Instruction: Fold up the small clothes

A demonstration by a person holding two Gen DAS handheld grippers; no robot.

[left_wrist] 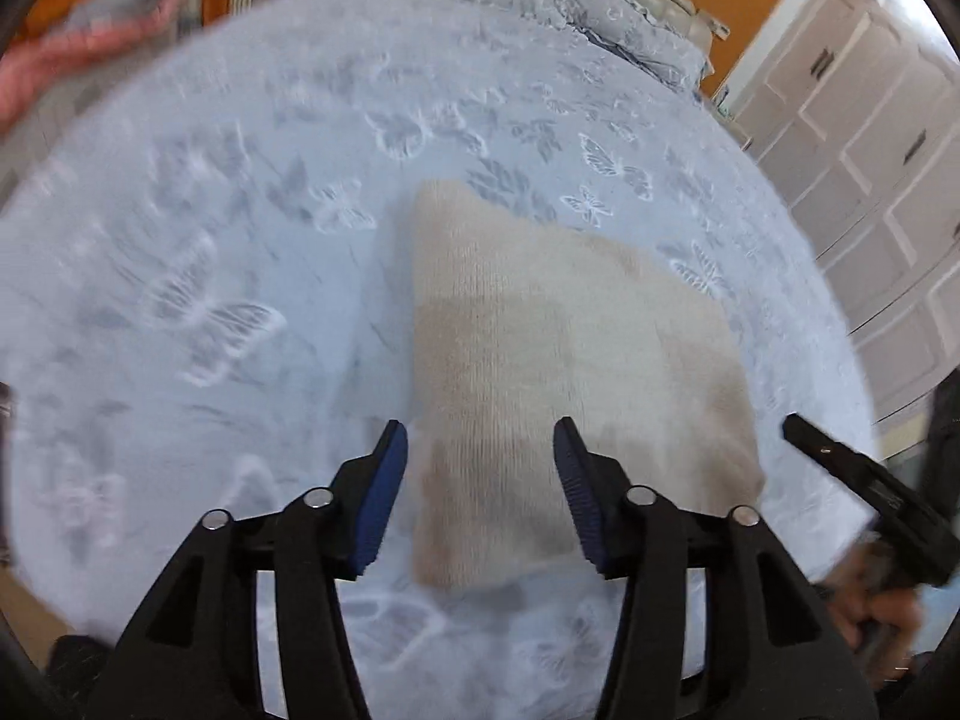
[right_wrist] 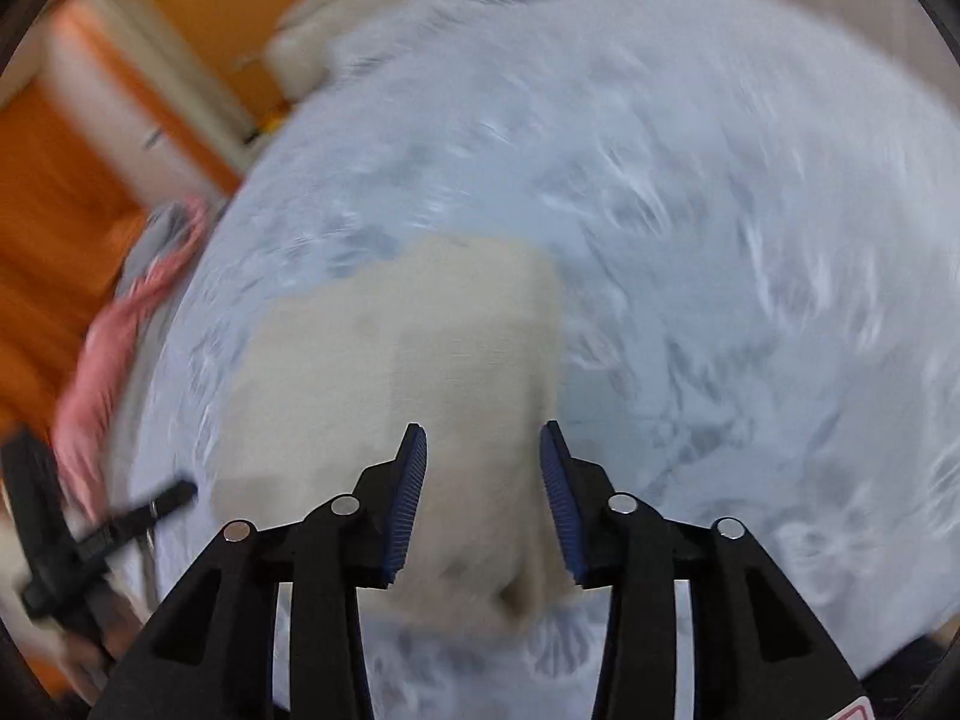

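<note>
A beige knit garment lies folded into a rough rectangle on the light blue butterfly bedspread. My left gripper is open above its near left edge, holding nothing. In the right wrist view the same garment lies under my right gripper, which is open and empty over the near right part. The right gripper also shows at the right edge of the left wrist view. The left gripper shows at the left edge of the right wrist view. Both views are motion-blurred.
Pink and grey clothes lie at the bed's far left edge, also in the right wrist view. Pillows sit at the bed's head. White cabinet doors stand to the right. Orange wall is on the left.
</note>
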